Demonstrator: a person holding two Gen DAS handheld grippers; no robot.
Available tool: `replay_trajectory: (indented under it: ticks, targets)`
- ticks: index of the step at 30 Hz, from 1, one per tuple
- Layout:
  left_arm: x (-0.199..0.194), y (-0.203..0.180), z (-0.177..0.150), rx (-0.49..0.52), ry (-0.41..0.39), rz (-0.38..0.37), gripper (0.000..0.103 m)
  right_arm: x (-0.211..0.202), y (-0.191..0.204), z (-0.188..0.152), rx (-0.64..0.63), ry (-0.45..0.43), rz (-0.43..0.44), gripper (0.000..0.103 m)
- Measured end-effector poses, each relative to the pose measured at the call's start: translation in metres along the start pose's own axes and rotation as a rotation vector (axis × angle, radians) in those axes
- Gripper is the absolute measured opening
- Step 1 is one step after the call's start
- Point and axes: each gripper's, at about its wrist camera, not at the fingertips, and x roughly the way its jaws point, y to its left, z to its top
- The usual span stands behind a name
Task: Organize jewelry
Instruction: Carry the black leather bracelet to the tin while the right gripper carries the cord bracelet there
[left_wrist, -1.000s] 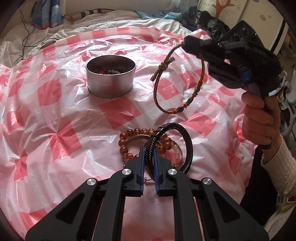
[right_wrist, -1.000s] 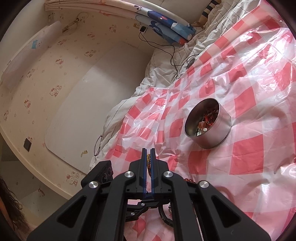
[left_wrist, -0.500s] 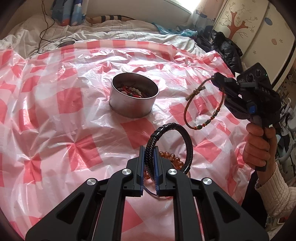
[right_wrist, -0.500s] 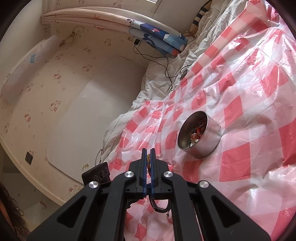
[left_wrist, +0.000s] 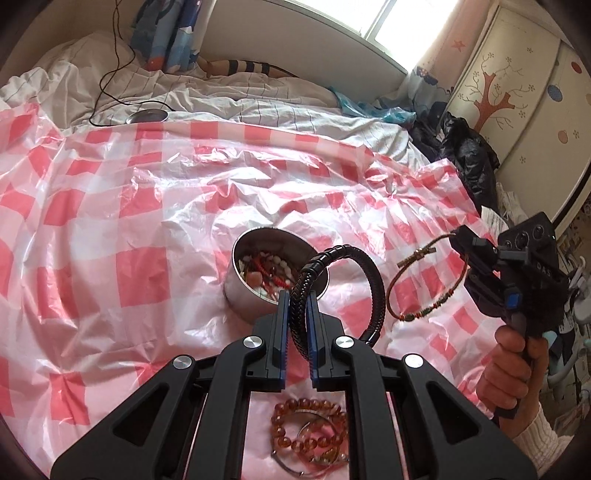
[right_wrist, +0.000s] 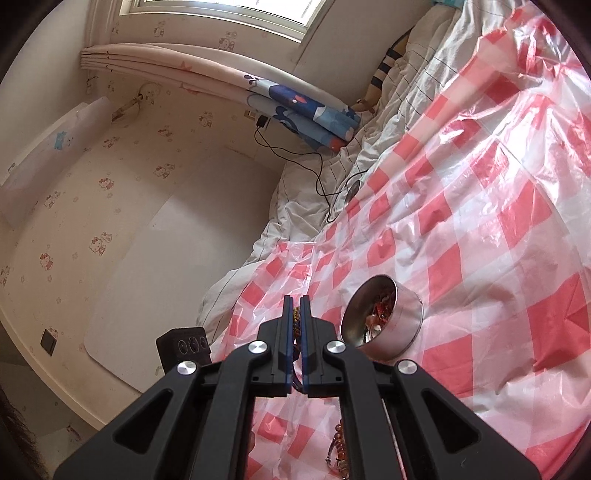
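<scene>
My left gripper (left_wrist: 298, 300) is shut on a black braided leather bracelet (left_wrist: 351, 258), held up just in front of a round metal tin (left_wrist: 243, 299) that holds several beaded pieces. At the right of the left wrist view, the right gripper (left_wrist: 460, 236) is shut on a thin brown cord bracelet (left_wrist: 424, 291) with small beads, which hangs in the air beside the tin. In the right wrist view the cord bracelet (right_wrist: 296, 317) shows as a sliver between the shut fingers of my right gripper (right_wrist: 296, 301), and the tin (right_wrist: 402, 328) lies low and to the right.
An amber bead bracelet (left_wrist: 291, 417) and a silver bangle (left_wrist: 295, 469) lie on the red-and-white checked plastic sheet (left_wrist: 110, 221) below my left gripper. White bedding (left_wrist: 221, 92) with a black cable (left_wrist: 110, 74) is behind. A person's hand (left_wrist: 513, 365) grips the right tool.
My left gripper has lifted the black bracelet off the sheet and carried it toward the tin, leaving the amber beads below. The right gripper with the cord bracelet has drifted to the right.
</scene>
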Motion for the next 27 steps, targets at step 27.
replay_trajectory:
  ticks: [27]
  targets:
    - [0.084, 0.017, 0.028, 0.011, 0.122, 0.141, 0.014, 0.090, -0.013, 0.037, -0.010, 0.089, -0.020, 0.004]
